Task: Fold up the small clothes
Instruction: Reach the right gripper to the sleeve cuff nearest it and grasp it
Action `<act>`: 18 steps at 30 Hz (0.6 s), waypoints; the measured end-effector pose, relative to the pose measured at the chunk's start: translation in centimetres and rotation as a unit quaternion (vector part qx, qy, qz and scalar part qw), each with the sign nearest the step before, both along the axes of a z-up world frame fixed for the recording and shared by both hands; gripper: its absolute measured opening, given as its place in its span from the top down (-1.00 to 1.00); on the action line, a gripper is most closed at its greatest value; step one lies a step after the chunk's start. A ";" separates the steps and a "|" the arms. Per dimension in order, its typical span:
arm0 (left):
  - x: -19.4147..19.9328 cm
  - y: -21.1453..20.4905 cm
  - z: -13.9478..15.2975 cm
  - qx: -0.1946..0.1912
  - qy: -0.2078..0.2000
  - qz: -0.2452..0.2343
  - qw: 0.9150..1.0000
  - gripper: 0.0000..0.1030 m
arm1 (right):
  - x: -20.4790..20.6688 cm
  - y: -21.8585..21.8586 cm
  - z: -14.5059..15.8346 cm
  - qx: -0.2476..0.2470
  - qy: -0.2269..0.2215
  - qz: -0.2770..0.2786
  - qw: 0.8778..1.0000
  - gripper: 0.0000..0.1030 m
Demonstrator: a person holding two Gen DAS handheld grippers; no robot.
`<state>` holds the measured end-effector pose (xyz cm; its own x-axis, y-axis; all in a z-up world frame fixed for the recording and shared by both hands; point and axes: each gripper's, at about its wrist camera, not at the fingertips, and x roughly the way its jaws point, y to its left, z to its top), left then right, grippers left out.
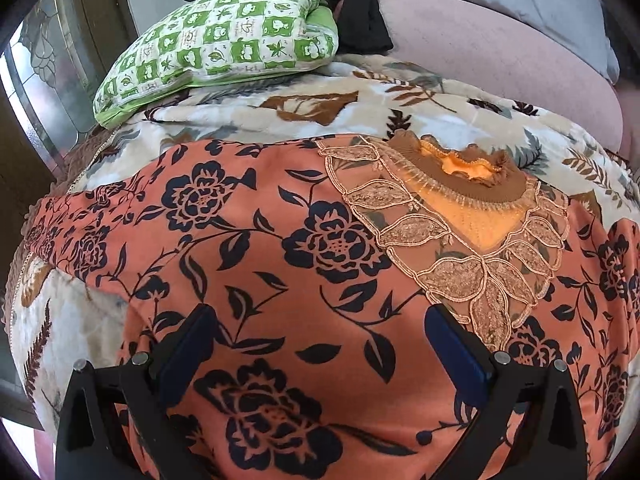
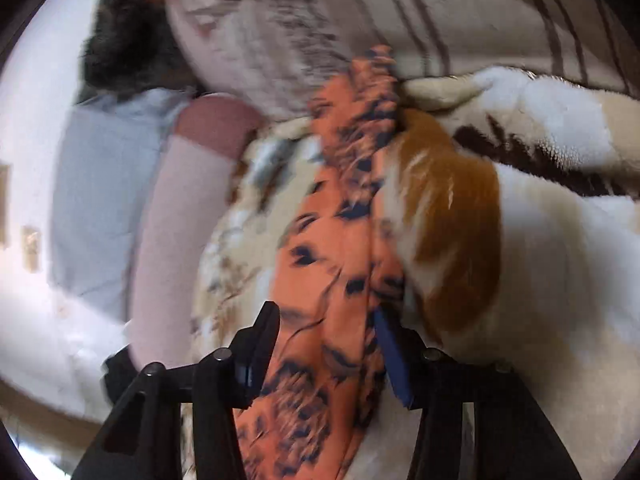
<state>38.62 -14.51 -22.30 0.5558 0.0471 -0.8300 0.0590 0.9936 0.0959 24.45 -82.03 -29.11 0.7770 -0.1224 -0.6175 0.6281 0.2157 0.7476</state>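
Left wrist: floral blanket (image 1: 280, 120) on bed, green pillow (image 1: 224, 40), left tongs (image 1: 320, 320) wide.

Soft daylight, bright and even, with faint shadows. The left wrist view is sharp; the right wrist view is smeared by motion blur. Both bulge at dark edges.

No readable text, label, brand or number anywhere. Only tiny marks, too small to make out, printed among the leaf squares of the green checked pillow (image 1: 224, 36).
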 end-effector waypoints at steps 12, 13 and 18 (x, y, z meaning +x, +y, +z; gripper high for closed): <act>0.2 -0.3 -0.6 0.013 0.002 -0.005 1.000 -1.00 | -0.9 -0.3 0.7 -0.024 0.005 -0.031 0.999 0.01; 0.1 -0.5 -0.7 0.015 0.003 -0.008 1.000 -1.00 | -1.3 -0.1 0.5 -0.020 0.003 -0.032 0.999 0.01; 0.3 -0.7 -1.2 0.017 0.012 -0.009 1.000 -1.00 | 0.1 -0.9 -0.3 -0.026 0.025 -0.037 0.999 0.01</act>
